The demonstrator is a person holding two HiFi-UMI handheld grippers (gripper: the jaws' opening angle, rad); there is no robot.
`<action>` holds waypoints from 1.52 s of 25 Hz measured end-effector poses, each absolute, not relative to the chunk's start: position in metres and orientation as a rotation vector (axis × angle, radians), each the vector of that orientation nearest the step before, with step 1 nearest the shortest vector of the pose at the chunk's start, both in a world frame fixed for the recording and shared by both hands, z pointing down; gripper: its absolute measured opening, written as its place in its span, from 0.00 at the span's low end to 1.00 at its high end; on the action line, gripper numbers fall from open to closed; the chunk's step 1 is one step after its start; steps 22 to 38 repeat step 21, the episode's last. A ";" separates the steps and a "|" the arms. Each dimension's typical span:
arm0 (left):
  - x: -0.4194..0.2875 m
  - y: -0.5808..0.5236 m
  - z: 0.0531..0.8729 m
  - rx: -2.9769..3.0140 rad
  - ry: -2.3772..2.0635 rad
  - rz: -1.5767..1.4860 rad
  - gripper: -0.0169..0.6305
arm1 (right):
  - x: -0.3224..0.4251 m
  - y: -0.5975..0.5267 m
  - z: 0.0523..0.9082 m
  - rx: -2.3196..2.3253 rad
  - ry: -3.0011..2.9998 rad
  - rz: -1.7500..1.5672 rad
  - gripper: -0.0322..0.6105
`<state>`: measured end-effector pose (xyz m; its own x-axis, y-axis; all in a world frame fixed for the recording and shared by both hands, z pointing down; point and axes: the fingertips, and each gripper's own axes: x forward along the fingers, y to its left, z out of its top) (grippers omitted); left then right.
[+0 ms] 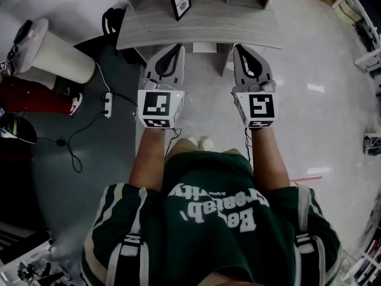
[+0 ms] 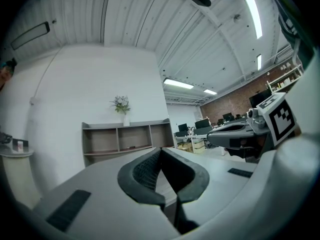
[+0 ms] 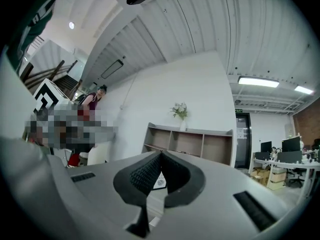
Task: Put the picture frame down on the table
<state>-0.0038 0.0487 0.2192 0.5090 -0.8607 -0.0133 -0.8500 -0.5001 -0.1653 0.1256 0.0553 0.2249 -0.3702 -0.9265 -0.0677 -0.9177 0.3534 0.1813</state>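
Black-rimmed, with a white mat round a small dark print, the picture frame (image 1: 180, 2) stands propped on the pale wood table (image 1: 238, 31) at the top of the head view, well clear of both grippers. Left gripper (image 1: 176, 46) and right gripper (image 1: 239, 47) sit lower, tips at the table's lower edge, each with its jaws clenched tip to tip on nothing.

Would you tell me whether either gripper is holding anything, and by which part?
Nothing is held. The left gripper and the right gripper are both shut and empty; the picture frame stands on the table, untouched.
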 end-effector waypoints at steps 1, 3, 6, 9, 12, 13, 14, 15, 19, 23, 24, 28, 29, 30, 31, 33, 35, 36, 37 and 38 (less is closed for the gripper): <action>-0.004 0.049 0.219 -2.595 1.483 -0.107 0.05 | 0.124 0.058 0.224 1.726 -2.560 -0.291 0.10; -0.005 0.050 0.219 -2.595 1.486 -0.105 0.05 | 0.121 0.062 0.222 1.704 -2.581 -0.310 0.10; -0.005 0.049 0.218 -2.601 1.483 -0.098 0.05 | 0.118 0.064 0.219 1.673 -2.568 -0.395 0.10; 0.000 0.048 0.218 -2.607 1.469 -0.097 0.05 | 0.119 0.063 0.219 1.662 -2.560 -0.410 0.10; 0.004 0.049 0.218 -2.610 1.461 -0.095 0.05 | 0.120 0.064 0.219 1.660 -2.574 -0.388 0.10; 0.005 0.050 0.219 -2.613 1.458 -0.096 0.05 | 0.121 0.064 0.218 1.661 -2.581 -0.392 0.10; 0.006 0.051 0.219 -2.615 1.454 -0.098 0.05 | 0.121 0.063 0.218 1.663 -2.584 -0.391 0.10; 0.006 0.051 0.220 -2.618 1.451 -0.101 0.05 | 0.122 0.063 0.218 1.668 -2.581 -0.381 0.10; 0.006 0.052 0.221 -2.620 1.445 -0.101 0.05 | 0.121 0.061 0.220 1.667 -2.576 -0.354 0.10; 0.006 0.053 0.223 -2.619 1.444 -0.103 0.05 | 0.120 0.061 0.221 1.661 -2.581 -0.349 0.10; 0.006 0.053 0.223 -2.619 1.444 -0.103 0.05 | 0.120 0.061 0.221 1.661 -2.581 -0.349 0.10; 0.006 0.053 0.223 -2.619 1.444 -0.103 0.05 | 0.120 0.061 0.221 1.661 -2.581 -0.349 0.10; 0.006 0.053 0.223 -2.619 1.444 -0.103 0.05 | 0.120 0.061 0.221 1.661 -2.581 -0.349 0.10; 0.006 0.053 0.223 -2.619 1.444 -0.103 0.05 | 0.120 0.061 0.221 1.661 -2.581 -0.349 0.10; 0.006 0.053 0.223 -2.619 1.444 -0.103 0.05 | 0.120 0.061 0.221 1.661 -2.581 -0.349 0.10; 0.006 0.053 0.223 -2.619 1.444 -0.103 0.05 | 0.120 0.061 0.221 1.661 -2.581 -0.349 0.10; 0.006 0.053 0.223 -2.619 1.444 -0.103 0.05 | 0.120 0.061 0.221 1.661 -2.581 -0.349 0.10; 0.006 0.053 0.223 -2.619 1.444 -0.103 0.05 | 0.120 0.061 0.221 1.661 -2.581 -0.349 0.10; 0.006 0.053 0.223 -2.619 1.444 -0.103 0.05 | 0.120 0.061 0.221 1.661 -2.581 -0.349 0.10; 0.006 0.053 0.223 -2.619 1.444 -0.103 0.05 | 0.120 0.061 0.221 1.661 -2.581 -0.349 0.10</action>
